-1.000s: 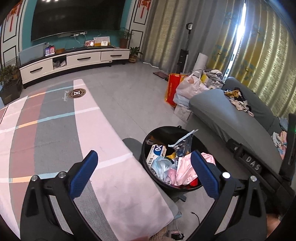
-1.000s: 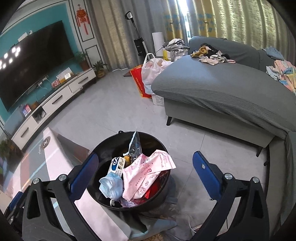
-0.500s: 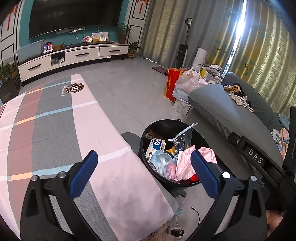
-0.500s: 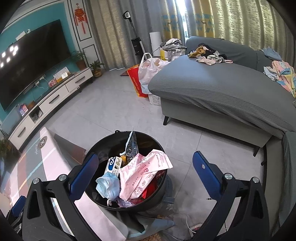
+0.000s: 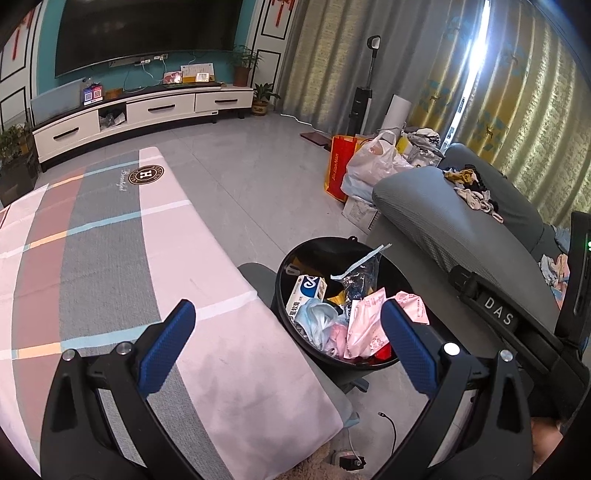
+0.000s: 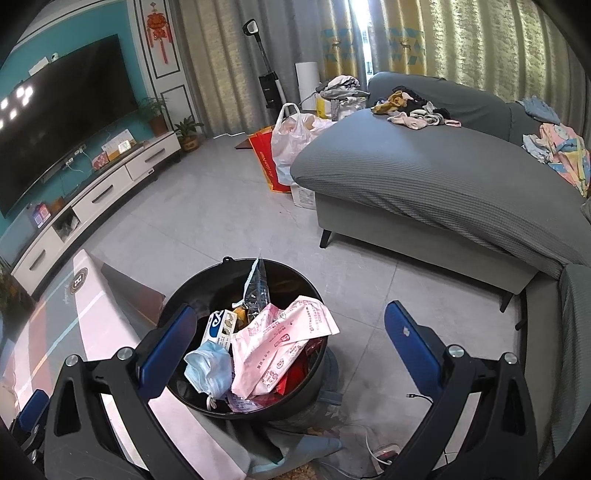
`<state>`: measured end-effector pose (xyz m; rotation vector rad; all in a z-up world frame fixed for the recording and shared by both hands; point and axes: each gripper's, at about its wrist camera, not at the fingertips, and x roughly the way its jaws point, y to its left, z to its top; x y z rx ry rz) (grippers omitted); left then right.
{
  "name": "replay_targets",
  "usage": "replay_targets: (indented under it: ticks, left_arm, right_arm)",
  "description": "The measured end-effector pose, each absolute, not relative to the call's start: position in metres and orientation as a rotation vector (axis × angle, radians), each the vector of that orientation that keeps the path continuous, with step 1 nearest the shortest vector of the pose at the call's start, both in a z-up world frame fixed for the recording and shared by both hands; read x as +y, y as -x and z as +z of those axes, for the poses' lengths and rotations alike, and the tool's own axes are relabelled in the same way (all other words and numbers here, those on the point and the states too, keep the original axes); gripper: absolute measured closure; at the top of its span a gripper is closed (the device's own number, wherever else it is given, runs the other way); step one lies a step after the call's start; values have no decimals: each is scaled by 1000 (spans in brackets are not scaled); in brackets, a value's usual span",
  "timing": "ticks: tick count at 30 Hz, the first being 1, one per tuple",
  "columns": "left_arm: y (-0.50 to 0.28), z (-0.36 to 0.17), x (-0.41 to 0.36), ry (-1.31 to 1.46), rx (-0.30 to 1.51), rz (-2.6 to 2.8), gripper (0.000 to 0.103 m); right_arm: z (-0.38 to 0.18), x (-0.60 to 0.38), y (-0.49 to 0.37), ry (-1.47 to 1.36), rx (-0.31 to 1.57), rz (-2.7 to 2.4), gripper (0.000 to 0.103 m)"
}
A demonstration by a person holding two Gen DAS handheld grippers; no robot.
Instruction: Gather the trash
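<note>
A black round trash bin is seen on the grey tiled floor, just beside the near right corner of a table covered by a striped pink and grey cloth. The bin is filled to the rim with trash: a pink printed wrapper is draped over the top, a crumpled blue face mask lies at its left, a white and blue carton is stood behind the mask, and a clear torn plastic bag is stuck upright at the far side. Something red is glimpsed under the wrapper; what it is cannot be told.

The left gripper is held above the cloth's near corner and the bin's left rim, its blue-padded jaws spread wide apart with nothing between them. The right gripper is held over the bin, its jaws likewise wide apart and empty; part of its black body, lettered DAS, is caught at the right of the left wrist view.

A grey sofa is placed to the right of the bin, with scattered clothes on it. Beyond its far end a white plastic bag and a red shopping bag are set on the floor. A white TV cabinet under a wall-mounted television is seen along the far wall, and an upright vacuum cleaner is stood by the curtains.
</note>
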<state>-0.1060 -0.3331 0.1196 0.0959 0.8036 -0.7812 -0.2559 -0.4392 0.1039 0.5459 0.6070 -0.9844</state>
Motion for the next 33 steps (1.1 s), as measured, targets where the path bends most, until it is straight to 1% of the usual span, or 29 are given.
replay_targets:
  ticks: [33]
  left_arm:
    - [109, 118, -334, -93, 817, -791, 3]
  right_arm:
    - [105, -439, 257, -526, 622, -1008, 3]
